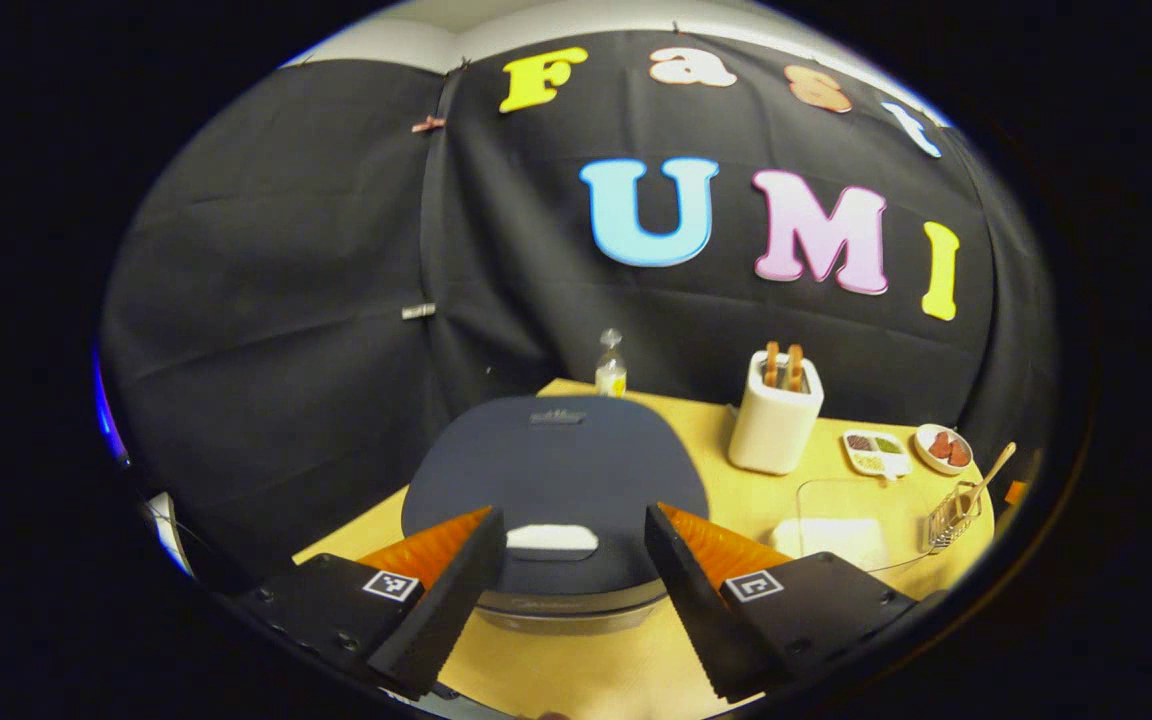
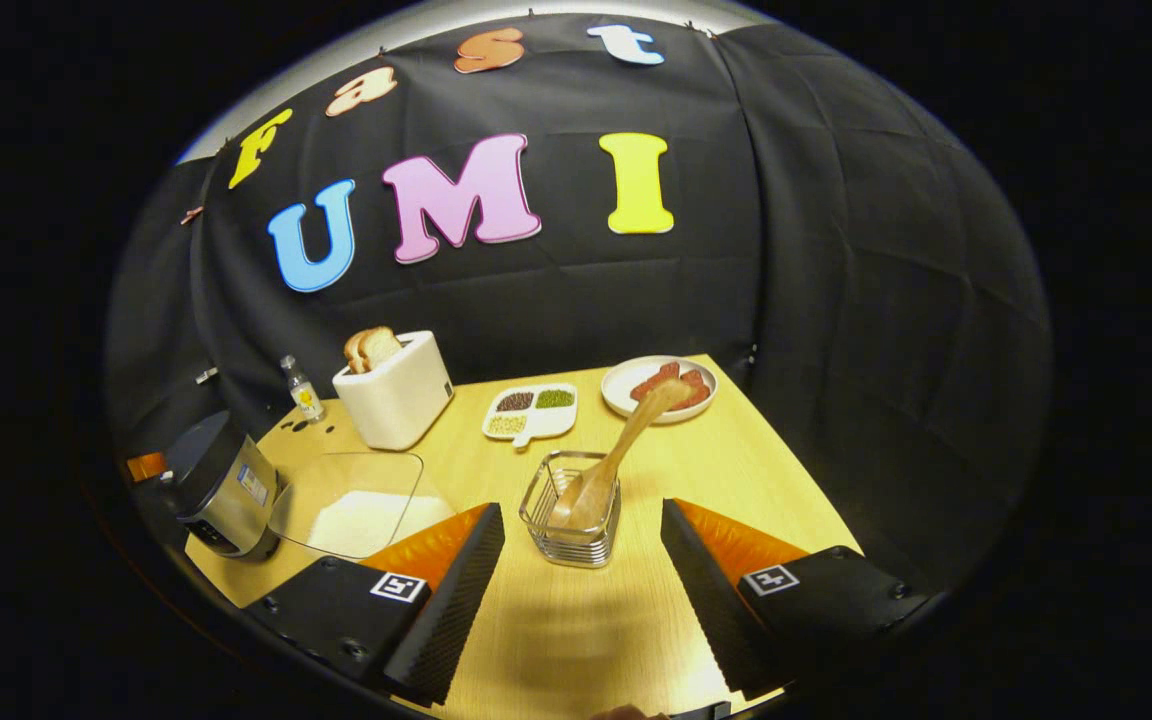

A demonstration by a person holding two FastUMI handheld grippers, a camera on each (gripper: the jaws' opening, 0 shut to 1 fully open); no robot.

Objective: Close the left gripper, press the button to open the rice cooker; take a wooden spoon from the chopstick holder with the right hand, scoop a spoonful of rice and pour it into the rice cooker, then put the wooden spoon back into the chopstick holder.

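Left gripper (image 1: 574,560) spread wide over rounded rice cooker (image 1: 556,480); right gripper (image 2: 581,560) spread, facing wire chopstick holder (image 2: 572,520), wooden spoon (image 2: 616,460).

No wording was legible to me at the table. The raised mark on the rice cooker (image 1: 556,470) lid was too blurred to read, as were its side sticker (image 2: 254,485) and the label on the bottle (image 1: 611,372). The left gripper (image 1: 571,512) and right gripper (image 2: 581,508) each bore square black-and-white coded tags (image 1: 391,585).
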